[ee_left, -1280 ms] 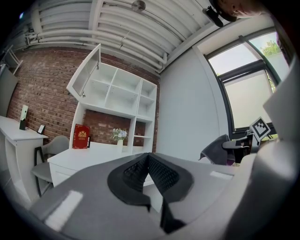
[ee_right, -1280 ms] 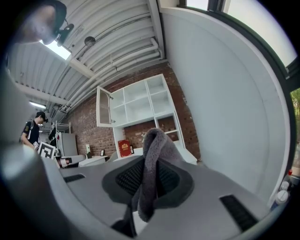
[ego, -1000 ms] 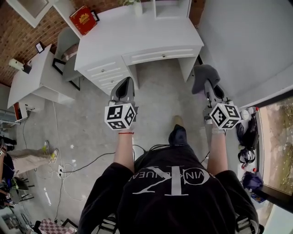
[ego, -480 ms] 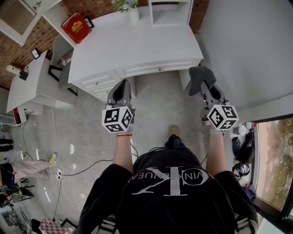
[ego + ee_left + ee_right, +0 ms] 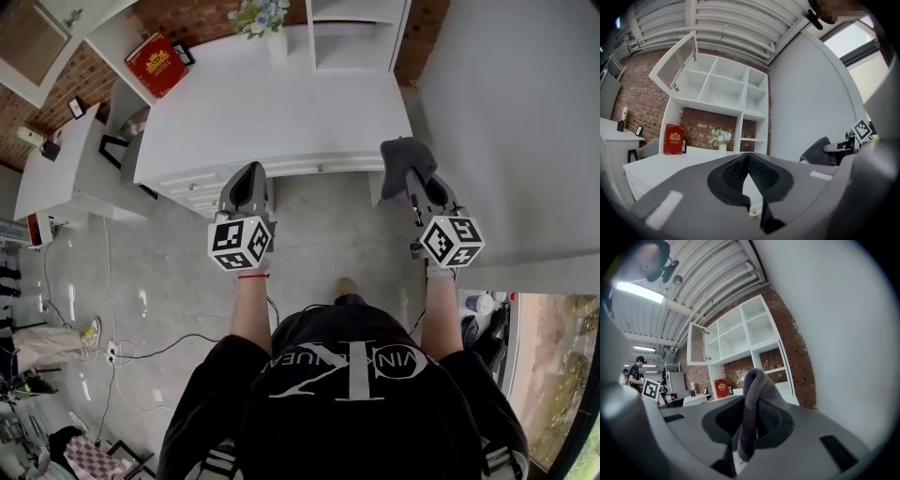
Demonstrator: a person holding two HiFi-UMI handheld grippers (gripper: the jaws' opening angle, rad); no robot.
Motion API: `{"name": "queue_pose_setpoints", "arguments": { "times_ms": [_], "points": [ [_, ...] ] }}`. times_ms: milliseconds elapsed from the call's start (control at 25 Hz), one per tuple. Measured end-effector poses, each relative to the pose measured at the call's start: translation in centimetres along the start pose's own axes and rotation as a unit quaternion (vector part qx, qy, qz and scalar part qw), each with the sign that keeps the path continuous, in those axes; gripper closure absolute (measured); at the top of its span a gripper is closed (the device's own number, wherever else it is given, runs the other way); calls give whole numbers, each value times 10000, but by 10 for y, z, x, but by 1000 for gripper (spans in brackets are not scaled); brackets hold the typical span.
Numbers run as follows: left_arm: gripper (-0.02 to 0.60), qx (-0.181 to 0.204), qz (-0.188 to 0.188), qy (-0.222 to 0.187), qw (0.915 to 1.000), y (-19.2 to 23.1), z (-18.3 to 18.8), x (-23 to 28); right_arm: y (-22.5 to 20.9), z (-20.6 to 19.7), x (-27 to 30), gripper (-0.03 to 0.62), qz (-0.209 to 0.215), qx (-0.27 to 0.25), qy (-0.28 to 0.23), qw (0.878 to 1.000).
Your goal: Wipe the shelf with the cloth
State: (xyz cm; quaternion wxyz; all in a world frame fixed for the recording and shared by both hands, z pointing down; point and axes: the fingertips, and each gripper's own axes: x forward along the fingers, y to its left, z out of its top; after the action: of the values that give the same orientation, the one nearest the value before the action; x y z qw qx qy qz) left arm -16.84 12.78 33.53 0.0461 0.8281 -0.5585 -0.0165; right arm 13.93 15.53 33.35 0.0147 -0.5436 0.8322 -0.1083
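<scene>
- The grey cloth [image 5: 757, 390] is pinched between the jaws of the right hand-held gripper [image 5: 750, 425]. A folded hump stands above the jaw tips and a tail hangs down between the pads.
- In the head view the cloth [image 5: 403, 157] bunches over the tip of the right hand-held gripper [image 5: 413, 178], at the front right corner of the white worktop [image 5: 281, 103].
- The left hand-held gripper [image 5: 749, 161] is seen with its jaw tips pressed together and nothing between them. In the head view the left hand-held gripper [image 5: 249, 173] is level, at the worktop's front edge.
- The cloth is well apart from the white shelf [image 5: 740, 333], which stands at the back of the worktop against a brick wall [image 5: 633, 98].
- A red book [image 5: 157, 64] and a vase of flowers [image 5: 262, 19] stand on the worktop beside the shelf.
- One upper shelf door [image 5: 677, 63] is swung open.
- A second white desk [image 5: 66, 169] is noted at the left, on a grey floor [image 5: 319, 225].
- The shelf [image 5: 356, 33] is cut off by the upper edge of the head view.
- The lower end of the cloth is hidden inside the jaws.
- A person [image 5: 635, 371] far back in the right gripper view is too small to make out.
</scene>
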Motion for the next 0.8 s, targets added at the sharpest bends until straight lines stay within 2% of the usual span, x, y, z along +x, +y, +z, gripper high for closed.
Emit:
{"name": "queue_pose_setpoints", "arguments": {
  "times_ms": [480, 680, 800],
  "points": [
    [571, -48, 189, 68, 9998, -13, -13, 53, -45, -5, 38, 536, 310, 34, 184, 9993],
    [571, 51, 100, -10, 9999, -26, -3, 62, -56, 3, 38, 536, 303, 125, 107, 9994],
    [571, 19, 31, 110, 9999, -31, -13, 67, -60, 2, 44, 536, 366, 199, 122, 9991]
  ]
}}
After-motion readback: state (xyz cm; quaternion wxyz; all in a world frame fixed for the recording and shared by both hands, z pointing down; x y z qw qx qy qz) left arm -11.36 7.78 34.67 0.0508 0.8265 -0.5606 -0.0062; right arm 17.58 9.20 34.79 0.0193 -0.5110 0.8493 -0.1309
